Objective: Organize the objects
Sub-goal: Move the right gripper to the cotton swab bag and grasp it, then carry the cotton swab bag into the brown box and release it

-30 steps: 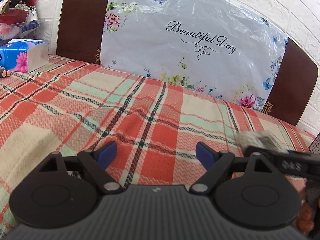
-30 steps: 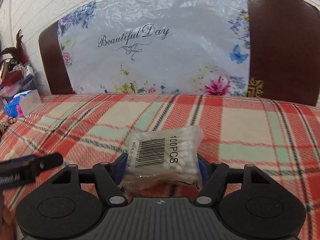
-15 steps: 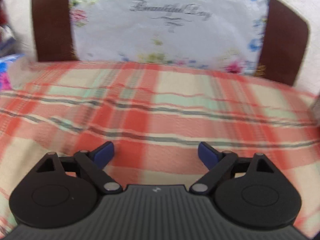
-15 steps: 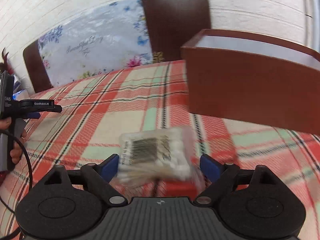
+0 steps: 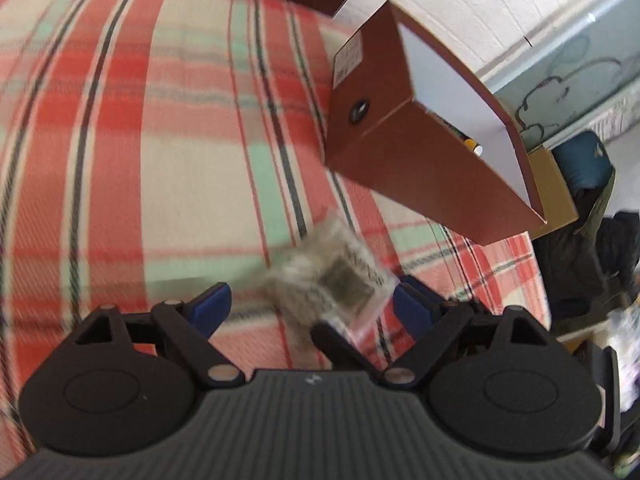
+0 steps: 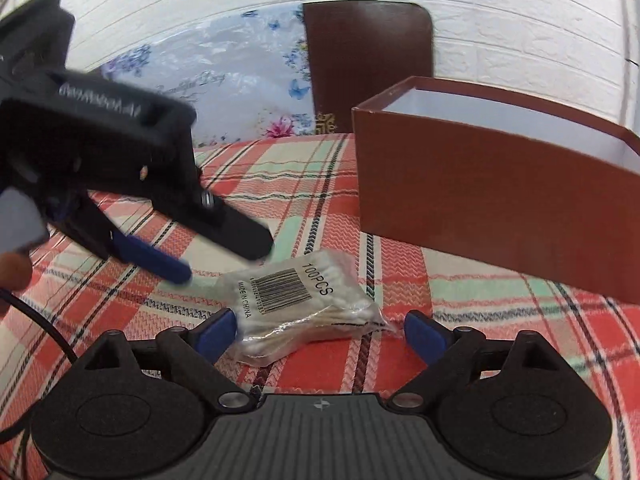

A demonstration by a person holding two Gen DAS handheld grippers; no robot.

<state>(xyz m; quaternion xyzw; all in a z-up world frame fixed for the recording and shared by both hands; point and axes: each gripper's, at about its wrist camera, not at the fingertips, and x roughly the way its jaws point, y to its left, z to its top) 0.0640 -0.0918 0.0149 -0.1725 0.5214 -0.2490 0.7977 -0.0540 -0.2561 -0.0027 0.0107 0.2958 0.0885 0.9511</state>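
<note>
A clear pack of cotton swabs (image 6: 304,304) lies on the plaid blanket (image 6: 328,184) just in front of a brown open box (image 6: 480,200). My right gripper (image 6: 320,332) straddles the pack and its jaws are opening; the right pad stands clear of it. My left gripper (image 6: 224,262) reaches in from the left, its blue pad (image 6: 160,260) close to the pack's upper left corner. In the left wrist view the pack (image 5: 332,284) is blurred between the spread fingers of the left gripper (image 5: 312,304), and the box (image 5: 420,160) stands beyond it.
The box's white inside holds a small dark stick-like item (image 5: 472,146). A dark headboard (image 6: 368,64) with a floral plastic cover (image 6: 224,80) stands behind the bed. A hand (image 6: 12,268) and a black cable (image 6: 36,320) are at the left. Bags (image 5: 580,240) lie off the bed's right side.
The right gripper swung right to face the brown box, spread its jaws and let the swab pack down onto the blanket. The left gripper swung right and tipped down over the pack.
</note>
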